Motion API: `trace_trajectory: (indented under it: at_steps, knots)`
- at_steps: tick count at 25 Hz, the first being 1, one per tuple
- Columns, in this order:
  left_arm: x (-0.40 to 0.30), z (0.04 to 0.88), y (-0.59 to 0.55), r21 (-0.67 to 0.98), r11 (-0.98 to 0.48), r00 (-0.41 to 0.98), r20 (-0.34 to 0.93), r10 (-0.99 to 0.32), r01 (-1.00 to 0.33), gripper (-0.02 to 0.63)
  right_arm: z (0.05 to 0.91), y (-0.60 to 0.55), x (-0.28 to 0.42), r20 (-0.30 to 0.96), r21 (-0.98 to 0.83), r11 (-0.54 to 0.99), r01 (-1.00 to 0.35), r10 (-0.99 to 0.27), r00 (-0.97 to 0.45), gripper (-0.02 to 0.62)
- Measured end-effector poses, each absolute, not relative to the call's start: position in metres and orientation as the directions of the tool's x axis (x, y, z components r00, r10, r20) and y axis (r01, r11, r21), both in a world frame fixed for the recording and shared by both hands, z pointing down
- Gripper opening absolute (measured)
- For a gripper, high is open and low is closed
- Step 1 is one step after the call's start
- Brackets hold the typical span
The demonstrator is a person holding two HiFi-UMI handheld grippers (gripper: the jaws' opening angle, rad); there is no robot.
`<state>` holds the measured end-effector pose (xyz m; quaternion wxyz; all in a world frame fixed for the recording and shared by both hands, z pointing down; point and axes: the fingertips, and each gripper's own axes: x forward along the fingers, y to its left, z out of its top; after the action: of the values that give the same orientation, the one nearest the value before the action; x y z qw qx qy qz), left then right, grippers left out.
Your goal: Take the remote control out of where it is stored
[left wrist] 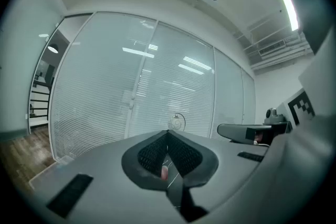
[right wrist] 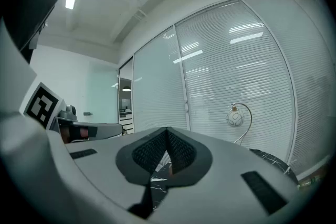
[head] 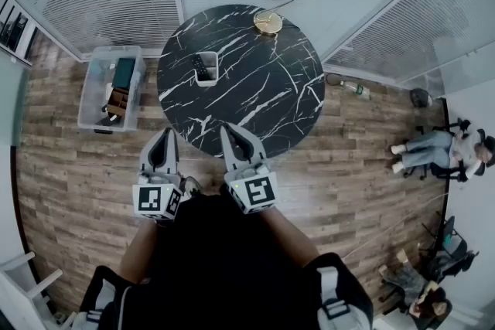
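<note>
Counter (head: 263, 96): a round black top with white veining, seen at upper centre of the head view.
Clear bin (head: 91, 103): set on the wooden floor just left of the counter; it is judged to play no part in the task.
Left hand-held gripper (head: 167, 132): held at lower centre near the counter's near edge, jaws pressed together with nothing between them.
Right hand-held gripper (head: 226, 129): held just beside the left one, jaws likewise together and empty.
White holder (head: 206, 78): stood upright on the counter's left part, well apart from both grippers.
Remote control (head: 200, 64): dark, stored upright in the white holder, its top exposed and untouched.
Step in hand: the reach is judged not yet made, and nothing is grasped.
Next move: jaws must be opened, carried up-frame to the holder, closed on the exposed top, and the remote drawn straight up.
</note>
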<state>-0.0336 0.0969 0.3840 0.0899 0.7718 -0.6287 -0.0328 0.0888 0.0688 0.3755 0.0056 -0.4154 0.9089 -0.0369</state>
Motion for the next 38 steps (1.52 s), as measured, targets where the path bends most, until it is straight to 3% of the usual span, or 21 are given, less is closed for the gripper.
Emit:
trace_trajectory:
  at_steps: [11,25,30,38]
  knots:
    - [-0.020,0.383,0.096,0.185,-0.186,0.200,0.056,-0.978,-0.965,0.008,0.381,0.069,0.097,0.041,-0.041,0.669,-0.743,-0.741,-0.670,0.002]
    - [-0.006,0.394,0.074,0.183,-0.077,0.095,0.090,-0.991,-0.980,0.008,0.396,0.040,0.106,0.057,-0.092,0.727,-0.680,-0.678,-0.733,0.002]
    - [-0.020,0.401,0.062,0.187,-0.057,0.083,0.133,-0.988,-0.981,0.008,0.403,0.021,0.094,0.065,-0.110,0.715,-0.691,-0.688,-0.723,0.002]
    - [-0.068,0.416,0.016,0.134,-0.140,0.161,0.165,-0.973,-0.981,0.008,0.424,-0.015,0.048,0.110,-0.089,0.633,-0.769,-0.761,-0.639,0.002]
